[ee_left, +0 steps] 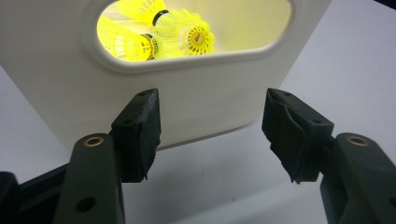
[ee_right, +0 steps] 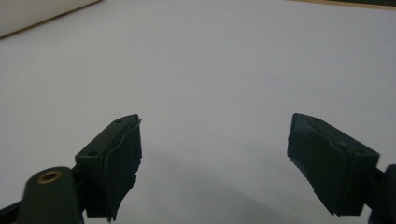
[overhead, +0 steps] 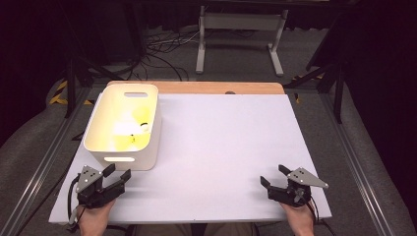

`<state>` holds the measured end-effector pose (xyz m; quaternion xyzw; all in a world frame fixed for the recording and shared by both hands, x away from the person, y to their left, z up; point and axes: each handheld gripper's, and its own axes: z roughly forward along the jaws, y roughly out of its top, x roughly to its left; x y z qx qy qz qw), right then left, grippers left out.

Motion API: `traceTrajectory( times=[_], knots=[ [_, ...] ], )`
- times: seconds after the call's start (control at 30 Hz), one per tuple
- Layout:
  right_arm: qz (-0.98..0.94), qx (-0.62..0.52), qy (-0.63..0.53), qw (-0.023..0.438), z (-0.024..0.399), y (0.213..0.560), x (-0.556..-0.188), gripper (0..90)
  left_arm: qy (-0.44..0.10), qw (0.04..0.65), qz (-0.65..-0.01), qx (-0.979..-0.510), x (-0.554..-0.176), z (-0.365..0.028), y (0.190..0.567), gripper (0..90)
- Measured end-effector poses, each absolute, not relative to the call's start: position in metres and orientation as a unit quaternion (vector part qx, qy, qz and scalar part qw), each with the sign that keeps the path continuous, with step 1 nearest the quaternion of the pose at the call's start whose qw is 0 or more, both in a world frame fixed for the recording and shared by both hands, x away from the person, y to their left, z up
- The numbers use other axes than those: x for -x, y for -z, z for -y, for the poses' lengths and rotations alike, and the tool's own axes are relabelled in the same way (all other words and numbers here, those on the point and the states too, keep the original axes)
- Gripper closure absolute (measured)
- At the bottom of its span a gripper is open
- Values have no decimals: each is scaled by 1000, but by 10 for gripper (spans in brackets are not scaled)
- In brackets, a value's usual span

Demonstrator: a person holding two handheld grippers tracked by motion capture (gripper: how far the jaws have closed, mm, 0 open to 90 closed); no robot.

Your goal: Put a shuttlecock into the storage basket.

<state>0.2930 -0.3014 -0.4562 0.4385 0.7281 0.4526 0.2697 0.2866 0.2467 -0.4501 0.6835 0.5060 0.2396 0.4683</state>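
Left gripper (overhead: 118,176) just in front of the white bin (overhead: 101,118), jaws spread and empty, aimed at its handle slot, likely backed off to rest. Yellow shuttlecocks (ee_left: 184,37) inside the bin, lying sideways, long axes roughly level. Right gripper (overhead: 273,178) well right of the bin, spread, idle.
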Motion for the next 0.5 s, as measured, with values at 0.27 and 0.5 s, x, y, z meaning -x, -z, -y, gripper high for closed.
traceTrajectory(
  times=[0.27, 0.5],
  knots=[
    [-728, -440, -452, 270, 301, 456, -293, 181, -239, 466, -505, -685, -286, -244, 452, 373],
    [-725, -439, -455, 271, 303, 455, -293, 182, -236, 471, -504, -684, -286, -245, 453, 371]
  ],
)
